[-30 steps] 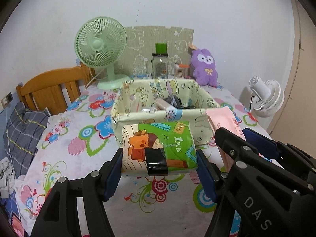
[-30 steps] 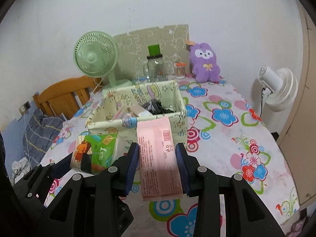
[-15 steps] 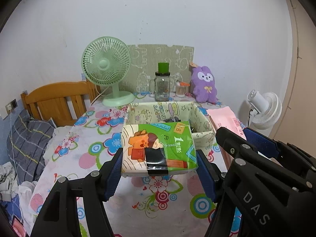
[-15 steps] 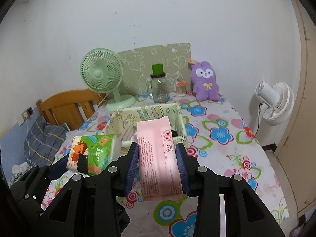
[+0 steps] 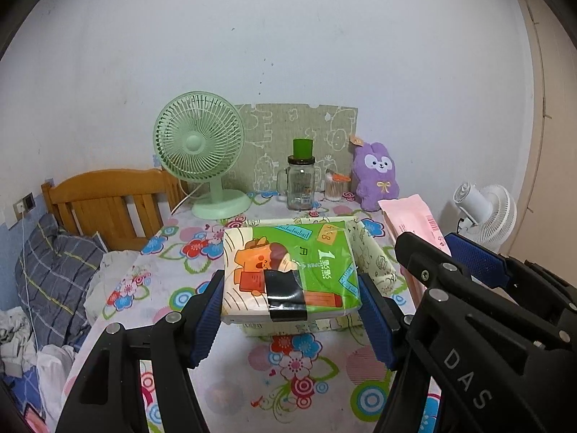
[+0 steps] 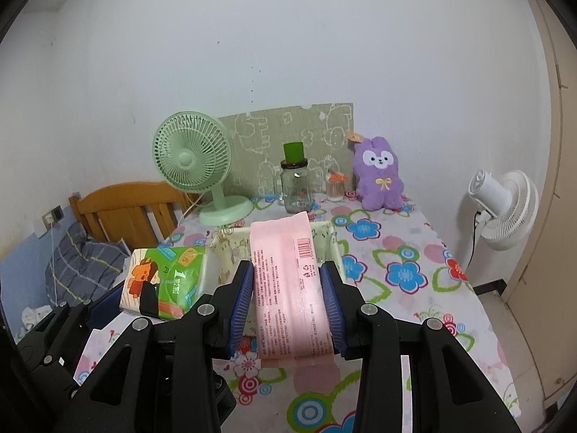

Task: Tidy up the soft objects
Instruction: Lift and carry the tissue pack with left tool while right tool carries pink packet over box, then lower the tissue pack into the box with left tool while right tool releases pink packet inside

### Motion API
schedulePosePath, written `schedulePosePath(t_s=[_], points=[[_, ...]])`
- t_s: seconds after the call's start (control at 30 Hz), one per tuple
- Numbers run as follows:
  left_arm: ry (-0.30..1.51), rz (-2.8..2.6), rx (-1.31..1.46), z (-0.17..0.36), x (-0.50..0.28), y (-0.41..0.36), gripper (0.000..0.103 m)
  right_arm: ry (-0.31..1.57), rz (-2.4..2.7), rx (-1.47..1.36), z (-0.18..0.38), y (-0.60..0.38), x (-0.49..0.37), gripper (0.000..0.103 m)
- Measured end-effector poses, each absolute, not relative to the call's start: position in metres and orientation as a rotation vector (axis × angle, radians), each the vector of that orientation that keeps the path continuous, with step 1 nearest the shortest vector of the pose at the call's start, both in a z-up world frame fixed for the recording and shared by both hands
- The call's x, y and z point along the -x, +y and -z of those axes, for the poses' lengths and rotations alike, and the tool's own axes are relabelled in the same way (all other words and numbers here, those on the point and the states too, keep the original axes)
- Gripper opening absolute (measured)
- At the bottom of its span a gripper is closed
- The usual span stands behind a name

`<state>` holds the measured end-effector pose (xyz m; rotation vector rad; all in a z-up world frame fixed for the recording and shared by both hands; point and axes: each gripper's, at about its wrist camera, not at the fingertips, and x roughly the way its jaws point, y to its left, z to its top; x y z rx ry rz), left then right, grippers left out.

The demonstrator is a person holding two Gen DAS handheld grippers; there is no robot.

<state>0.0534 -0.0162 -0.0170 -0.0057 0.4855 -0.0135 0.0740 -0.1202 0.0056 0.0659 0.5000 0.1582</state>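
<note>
My left gripper (image 5: pixel 290 285) is shut on a green tissue pack (image 5: pixel 288 270) with a cartoon print, held above the floral table. The pack also shows in the right wrist view (image 6: pixel 166 278). My right gripper (image 6: pixel 286 288) is shut on a pink soft packet (image 6: pixel 288 281) with a barcode; the packet also shows in the left wrist view (image 5: pixel 414 223). A pale patterned fabric basket (image 5: pixel 371 256) sits on the table behind both packs and is mostly hidden by them; it also shows in the right wrist view (image 6: pixel 227 256). A purple plush bunny (image 6: pixel 378 176) sits at the back.
A green desk fan (image 6: pixel 194 166), a glass jar with a green lid (image 6: pixel 295 184) and a small container (image 6: pixel 335 184) stand at the back by a patterned board. A white fan (image 6: pixel 501 209) stands off the right edge. A wooden headboard (image 5: pixel 108 205) and bedding are on the left.
Both grippers have lifted and pulled back with their packs still held. The basket now looks smaller and lower, and its contents are out of sight.
</note>
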Motion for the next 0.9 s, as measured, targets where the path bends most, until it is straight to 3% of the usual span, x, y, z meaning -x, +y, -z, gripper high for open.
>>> schedulePosePath(t_s=[0.9], points=[[0.481,-0.015,-0.001,0.024,-0.122,-0.014,0.072,0.509,-0.167,-0.086,0.007,-0.116,-0.153,0.042]])
